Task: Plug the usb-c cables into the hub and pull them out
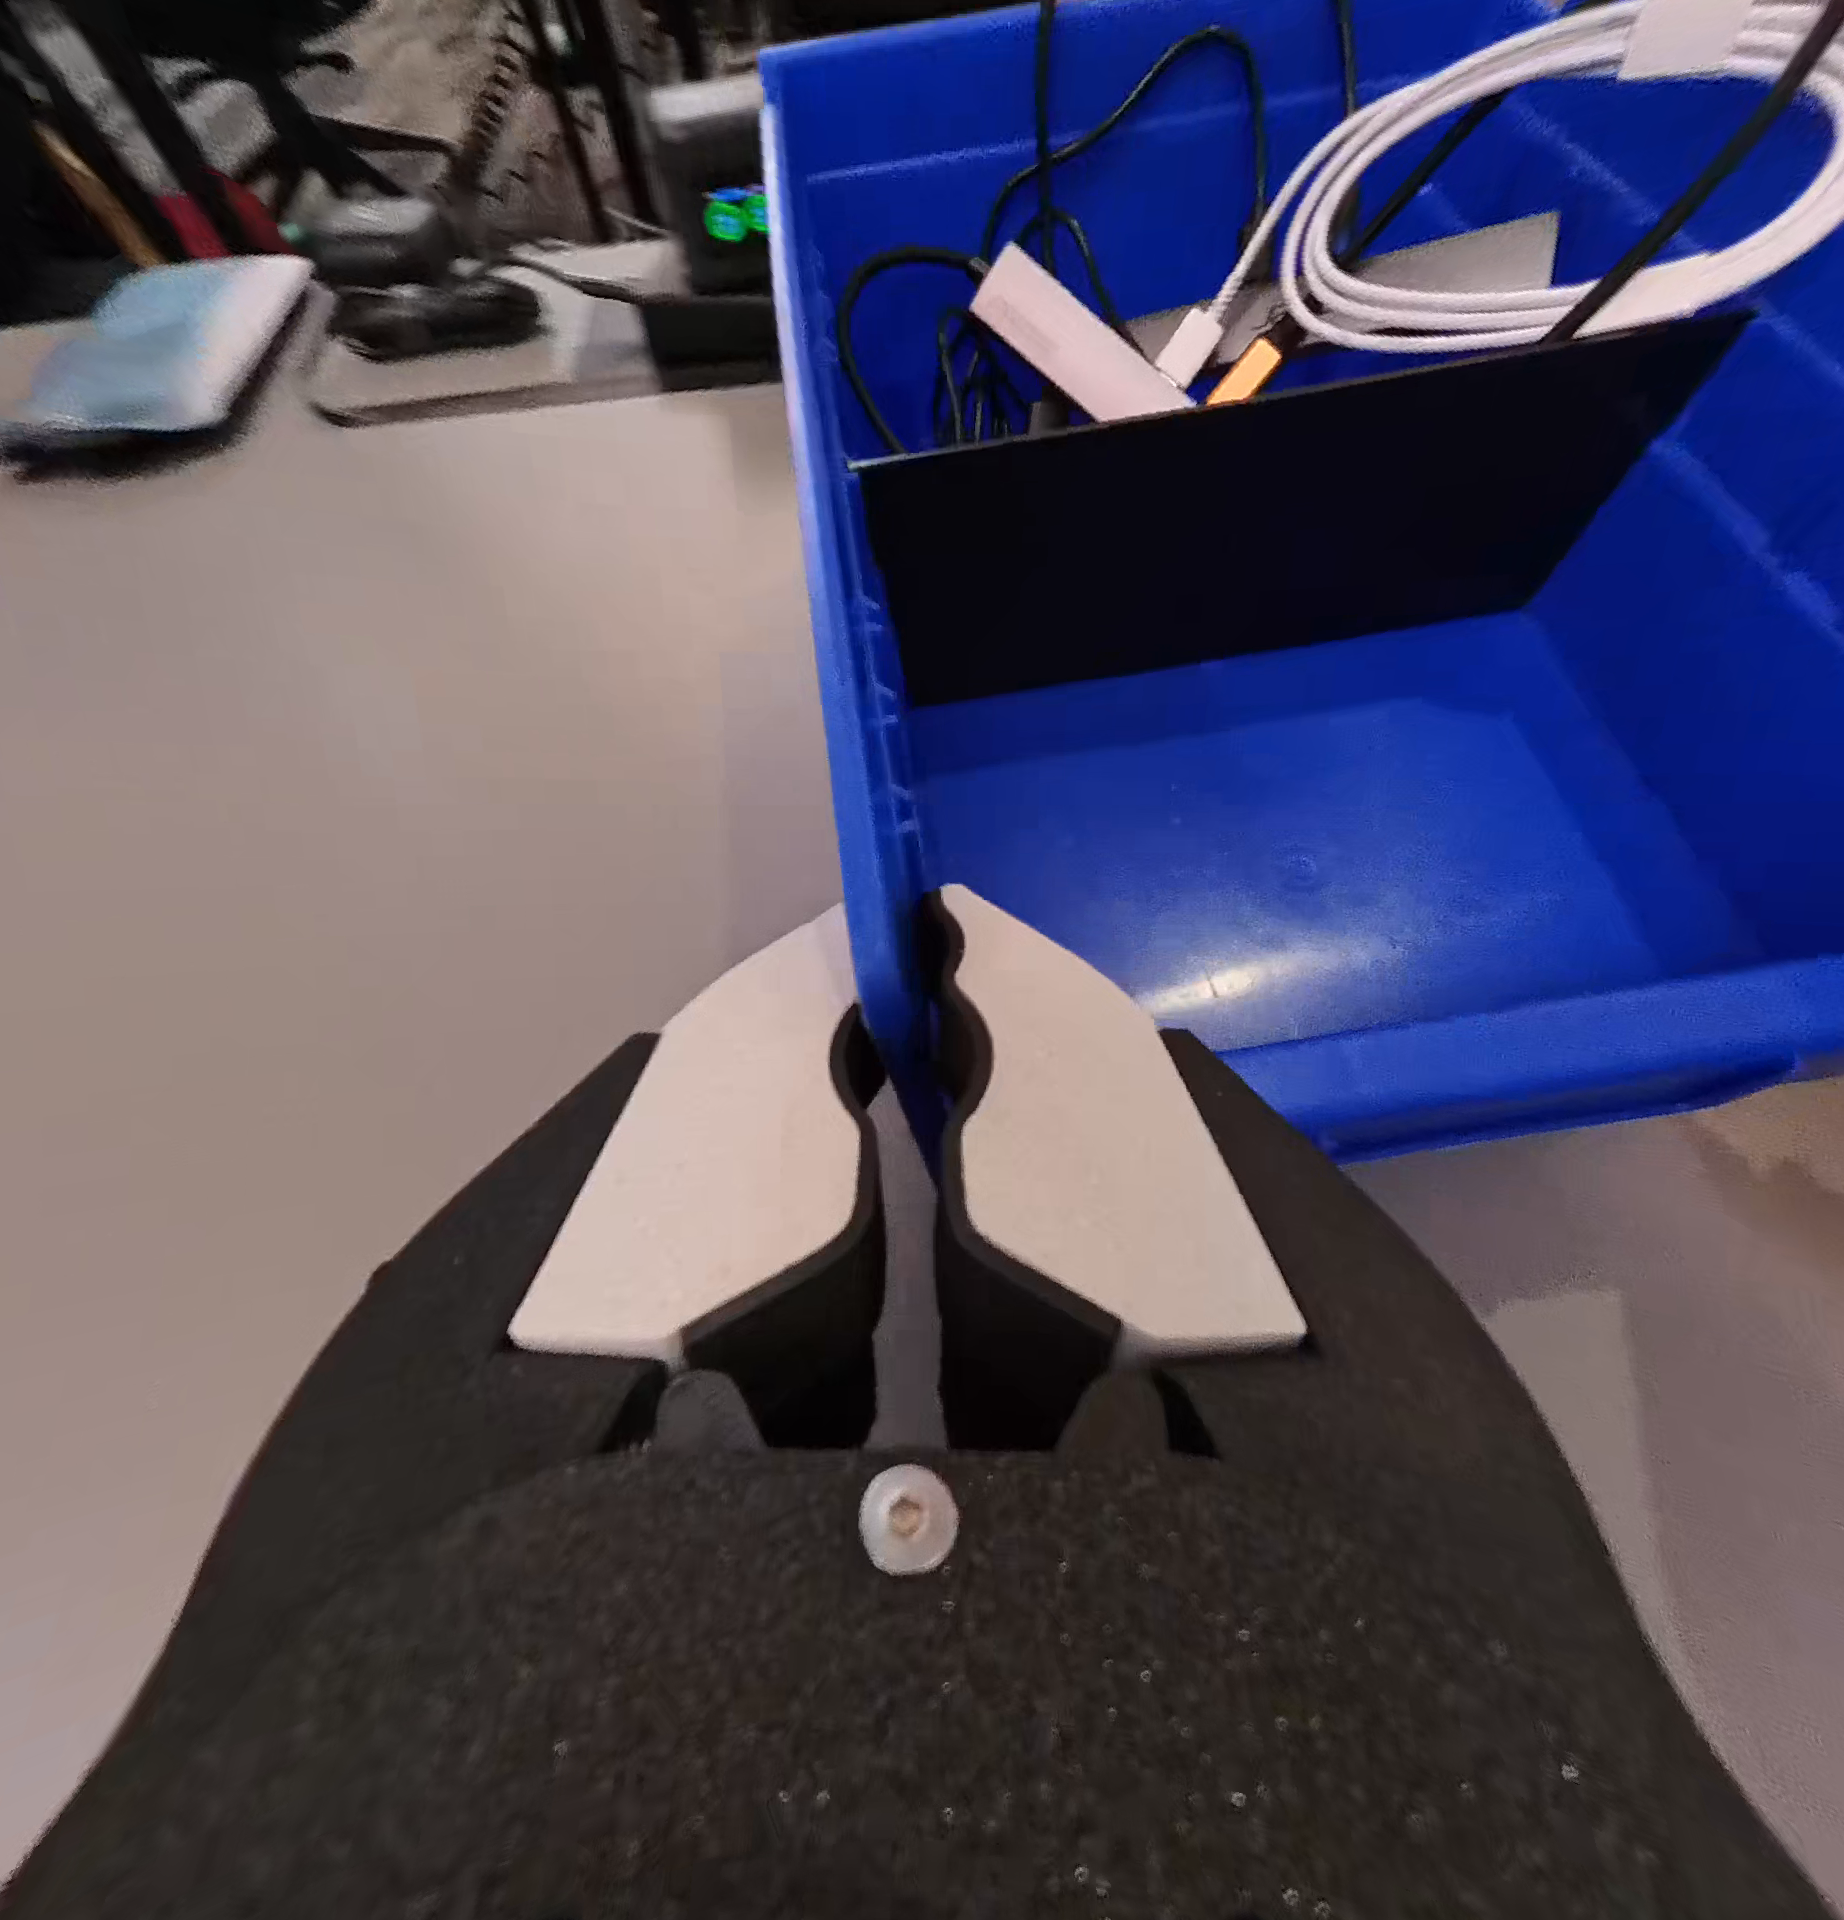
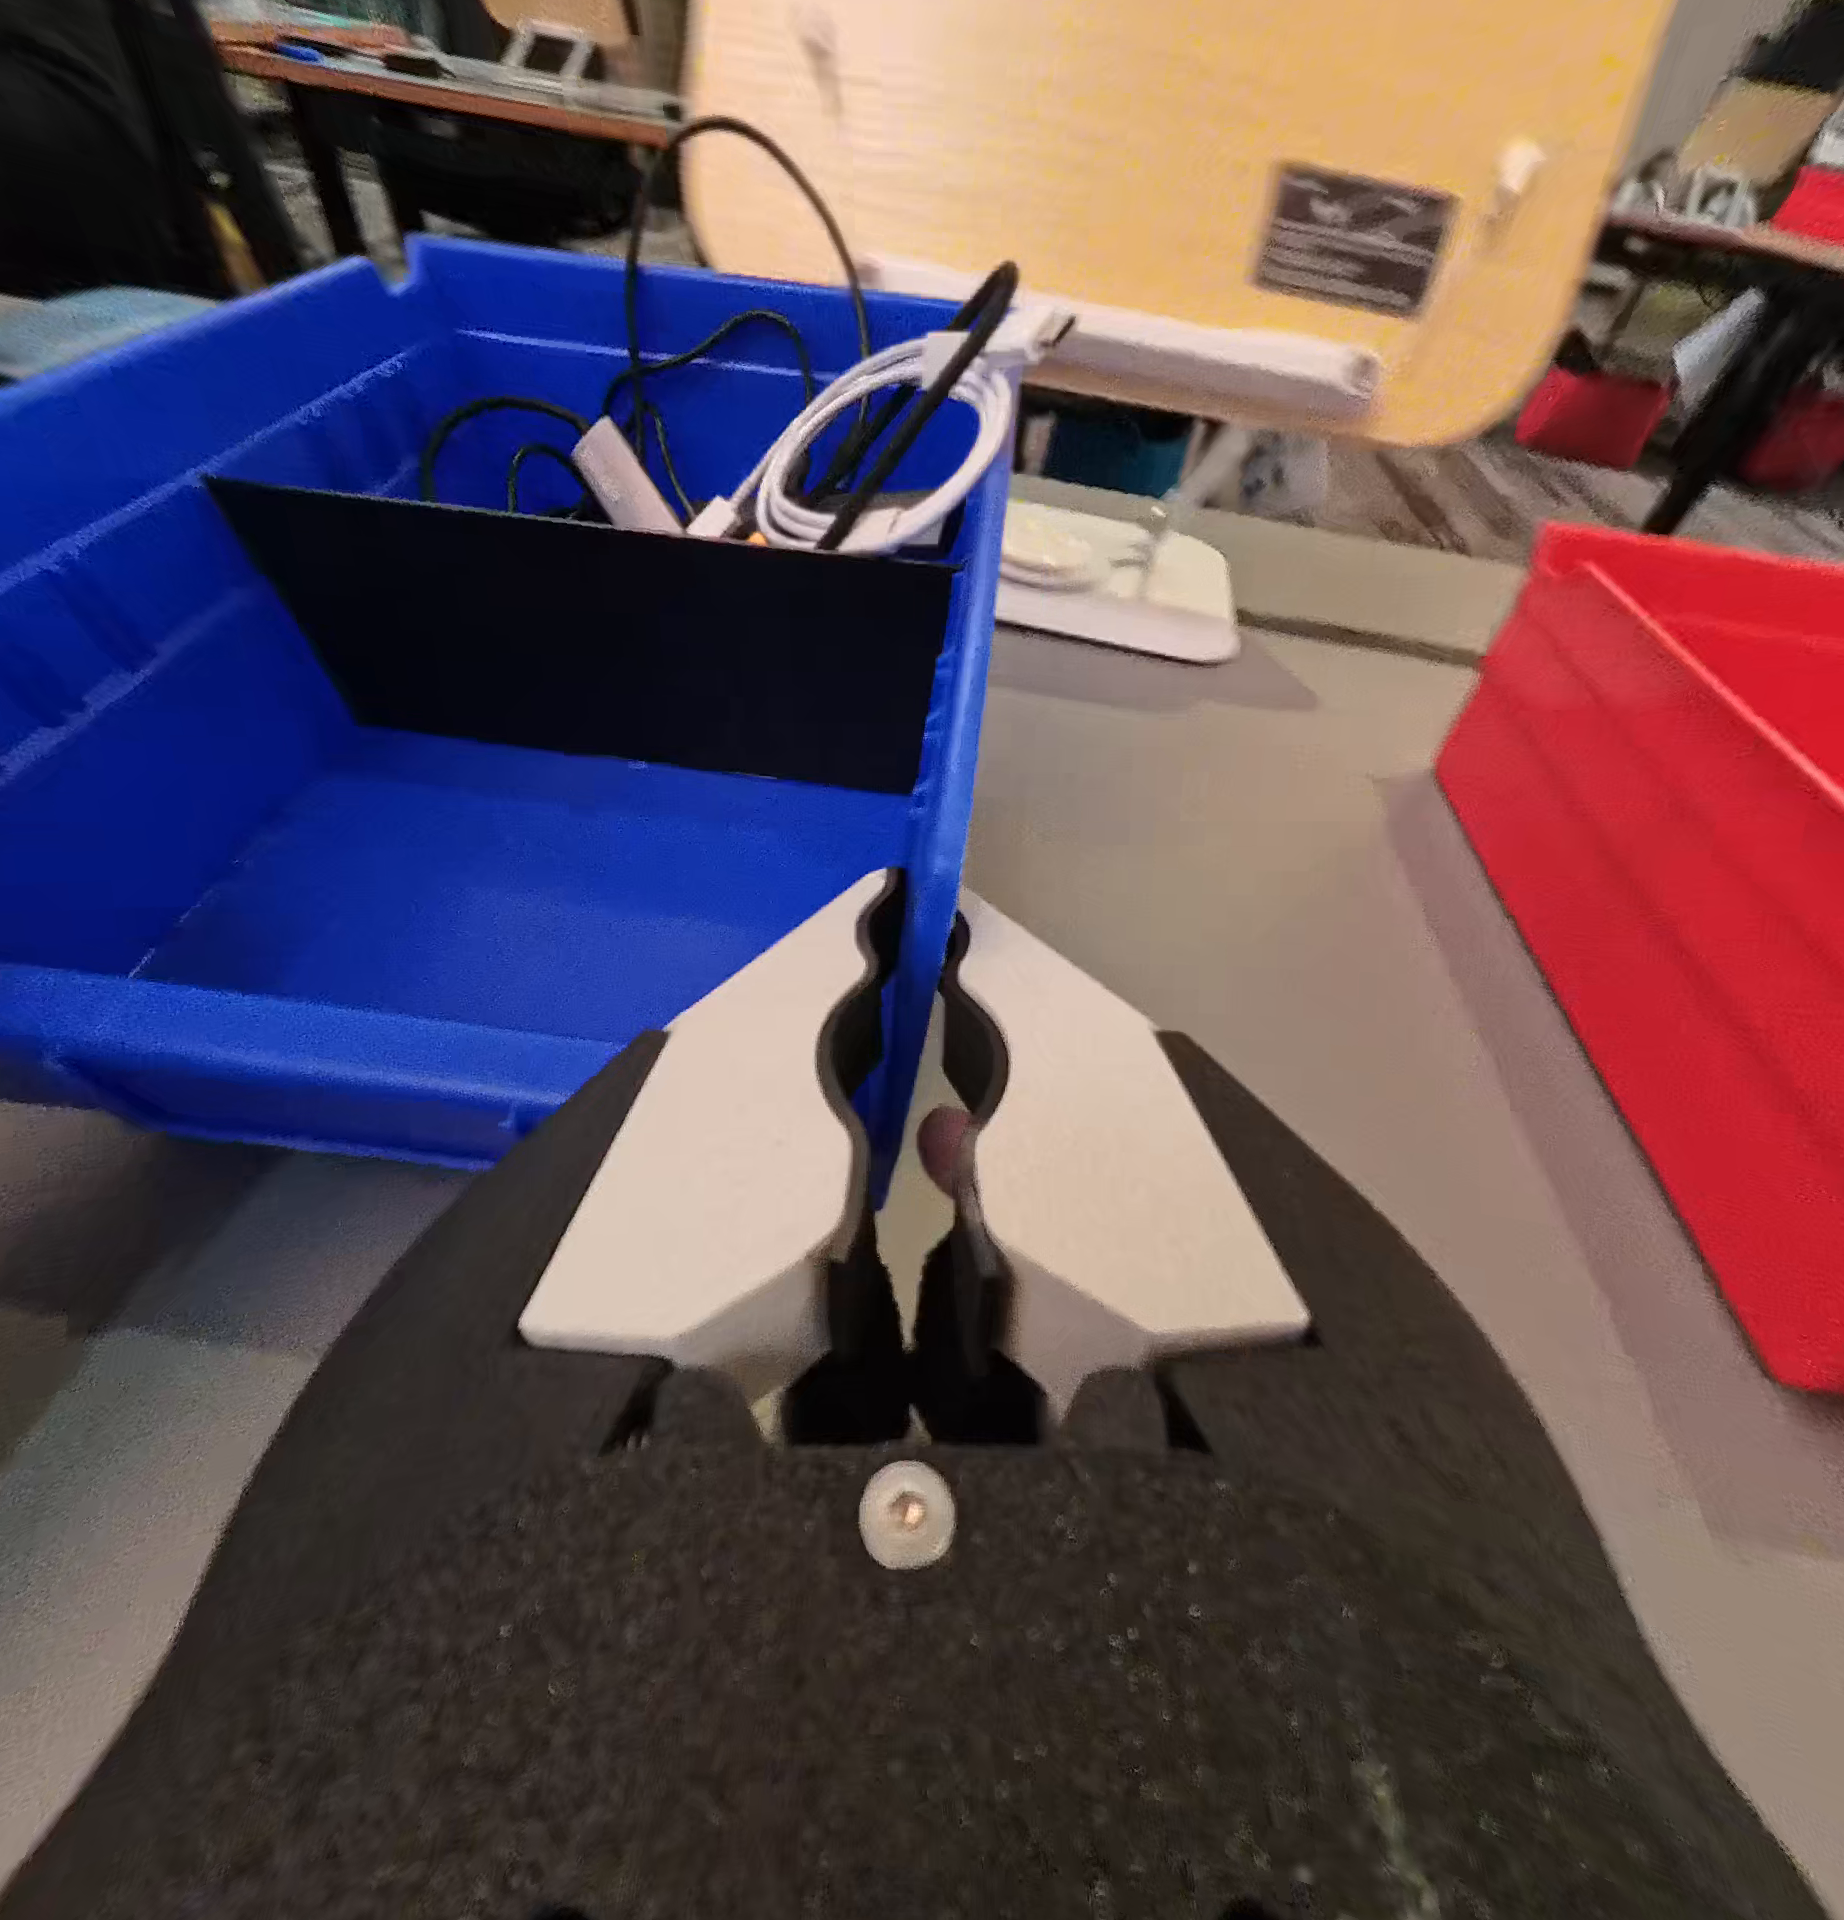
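Note:
A blue bin (image 1: 1417, 1049) stands on the table, split by a black divider (image 1: 1261, 540). Its far compartment holds a silver hub (image 1: 1063, 343), a coiled white cable (image 1: 1583, 208) with a white plug, an orange-tipped plug (image 1: 1245, 369) and black cables (image 1: 959, 364). My left gripper (image 1: 902, 920) is shut on the bin's left wall at the near corner. My right gripper (image 2: 923, 899) is shut on the bin's right wall (image 2: 949, 810) at the near corner. In the right wrist view the hub (image 2: 617, 483) and white cable (image 2: 887, 457) lie behind the divider (image 2: 606, 634).
A red bin (image 2: 1666, 914) stands to the right on the table. A white flat object (image 2: 1115, 592) lies beyond the blue bin. A folded blue-white cloth (image 1: 159, 353) and dark equipment (image 1: 430, 301) sit at the table's far left. The blue bin's near compartment (image 1: 1302, 862) holds nothing. My right fingertips sit around 20 cm from my left ones.

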Tool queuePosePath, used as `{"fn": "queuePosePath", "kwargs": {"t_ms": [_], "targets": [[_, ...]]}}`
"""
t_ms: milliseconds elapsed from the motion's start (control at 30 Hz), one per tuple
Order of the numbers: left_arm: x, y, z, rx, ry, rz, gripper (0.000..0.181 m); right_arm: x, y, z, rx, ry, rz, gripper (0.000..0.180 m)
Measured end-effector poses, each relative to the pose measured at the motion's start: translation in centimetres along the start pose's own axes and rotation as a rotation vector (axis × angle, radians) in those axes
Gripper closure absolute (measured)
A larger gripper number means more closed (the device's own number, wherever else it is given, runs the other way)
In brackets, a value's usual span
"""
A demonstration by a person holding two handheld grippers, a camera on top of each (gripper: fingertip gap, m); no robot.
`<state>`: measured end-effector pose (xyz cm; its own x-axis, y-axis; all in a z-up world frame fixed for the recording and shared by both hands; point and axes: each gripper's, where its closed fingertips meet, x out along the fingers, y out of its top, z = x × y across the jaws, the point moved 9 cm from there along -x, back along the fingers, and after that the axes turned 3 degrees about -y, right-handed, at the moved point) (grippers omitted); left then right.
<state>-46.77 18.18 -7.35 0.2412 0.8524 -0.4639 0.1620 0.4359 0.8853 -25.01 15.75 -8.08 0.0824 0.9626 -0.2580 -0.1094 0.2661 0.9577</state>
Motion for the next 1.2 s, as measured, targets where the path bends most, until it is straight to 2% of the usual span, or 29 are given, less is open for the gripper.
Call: {"fn": "queuePosePath", "kwargs": {"t_ms": [200, 333, 533, 633, 700, 833, 1000, 1200], "targets": [[-2.0, -0.8, -9.8, 0.046, 0.082, 0.030, 0.178, 1.0, 1.1, -10.3, -0.053, 0.077, 0.017, 0.175], [-0.9, -1.5, -13.9, 0.054, 0.065, 0.032, 0.177, 2.3, 1.2, -14.2, -0.042, 0.089, -0.009, 0.175], [0.4, -2.4, -15.5, -0.018, 0.102, -0.022, 0.173, 3.5, 0.7, -15.8, 0.012, 0.158, -0.071, 0.173], [0.2, -2.5, -15.6, -0.002, 0.190, -0.003, 0.153, 3.4, 1.1, -15.0, 0.024, 0.268, -0.122, 0.168], [-0.3, -2.4, -15.8, 0.001, 0.235, -0.003, 0.142, 2.3, 1.7, -13.6, 0.024, 0.358, -0.132, 0.151], [-2.3, -1.4, -15.7, -0.015, 0.257, 0.099, 0.141, -1.1, 2.0, -7.9, -0.018, 0.474, -0.066, 0.145], [-5.4, -0.3, -13.7, -0.162, 0.158, 0.257, 0.152, -3.0, 0.0, 3.7, -0.011, 0.397, -0.066, 0.147], [-6.1, -2.1, -8.3, -0.319, -0.070, 0.192, 0.155, -5.3, -3.4, 19.0, 0.040, 0.222, -0.024, 0.142]]}}
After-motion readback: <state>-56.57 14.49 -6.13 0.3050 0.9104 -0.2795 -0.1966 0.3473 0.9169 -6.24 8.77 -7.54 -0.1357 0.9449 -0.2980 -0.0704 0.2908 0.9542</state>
